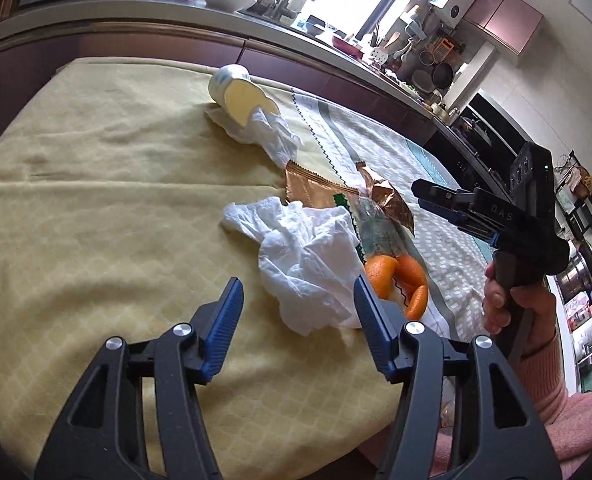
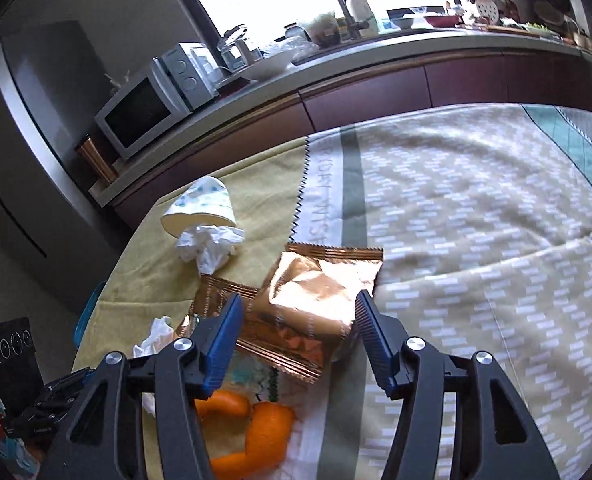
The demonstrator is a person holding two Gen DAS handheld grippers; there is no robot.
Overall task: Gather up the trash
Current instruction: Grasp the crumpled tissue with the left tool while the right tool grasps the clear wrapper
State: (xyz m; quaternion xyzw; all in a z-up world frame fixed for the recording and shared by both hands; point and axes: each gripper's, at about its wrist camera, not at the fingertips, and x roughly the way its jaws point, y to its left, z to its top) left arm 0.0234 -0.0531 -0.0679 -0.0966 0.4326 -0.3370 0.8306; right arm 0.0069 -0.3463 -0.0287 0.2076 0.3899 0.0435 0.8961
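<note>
Trash lies on the cloth-covered table (image 1: 95, 200). A large crumpled white tissue (image 1: 304, 256) lies just ahead of my open, empty left gripper (image 1: 298, 304). Orange peel (image 1: 400, 280) lies to the tissue's right. Copper foil wrappers (image 1: 320, 192) lie behind it. A tipped paper cup (image 1: 235, 92) with a second tissue (image 1: 271, 132) spilling from it lies farther back. My right gripper (image 2: 298, 312) is open and empty, hovering over a copper wrapper (image 2: 316, 300). The right wrist view also holds the orange peel (image 2: 267, 424), the cup (image 2: 199, 208) and its tissue (image 2: 207, 248). The right gripper (image 1: 436, 200) also shows in the left wrist view.
A kitchen counter (image 2: 376, 52) with a microwave (image 2: 135, 116), bowls and a tap runs behind the table. The right half of the table carries a patterned cloth (image 2: 476, 220). The left gripper's body (image 2: 15, 380) shows at the lower left of the right wrist view.
</note>
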